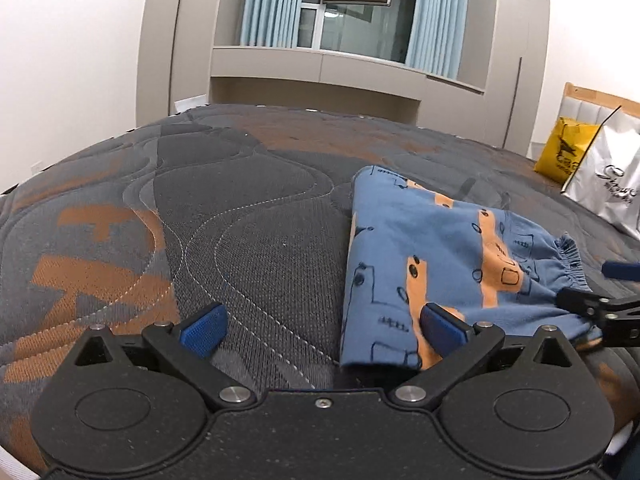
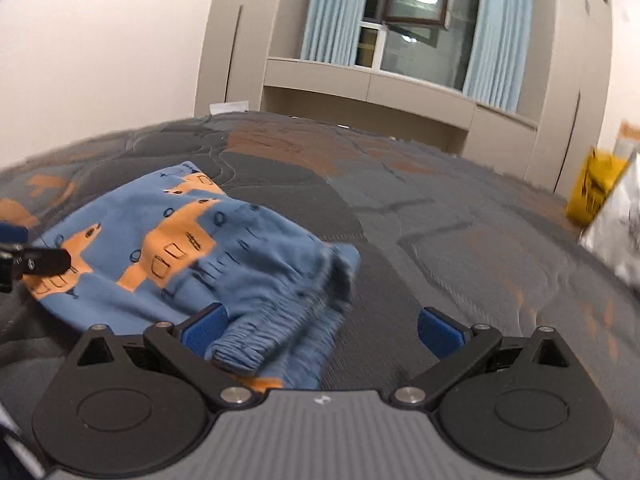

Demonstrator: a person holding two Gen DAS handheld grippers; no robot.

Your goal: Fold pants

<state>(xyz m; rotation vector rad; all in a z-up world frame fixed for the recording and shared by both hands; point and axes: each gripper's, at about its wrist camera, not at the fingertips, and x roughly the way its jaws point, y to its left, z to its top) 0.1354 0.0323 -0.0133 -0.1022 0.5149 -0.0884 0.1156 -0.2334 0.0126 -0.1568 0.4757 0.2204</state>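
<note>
Left wrist view: folded pants (image 1: pixel 432 256) lie on the bed (image 1: pixel 240 220); left gripper (image 1: pixel 320 330) and right gripper (image 2: pixel 322 330) fingers spread wide, holding nothing.

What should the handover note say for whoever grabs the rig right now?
Left claw: open, holding nothing, at the folded pants' near-left edge.
Right claw: open, holding nothing, at the elastic waistband end.
Pants lie on the mattress, already folded into a compact bundle; yellow bag and white bag sit at the far right.
Left: perhaps one more fold or a tidy of the bunched waistband.
</note>
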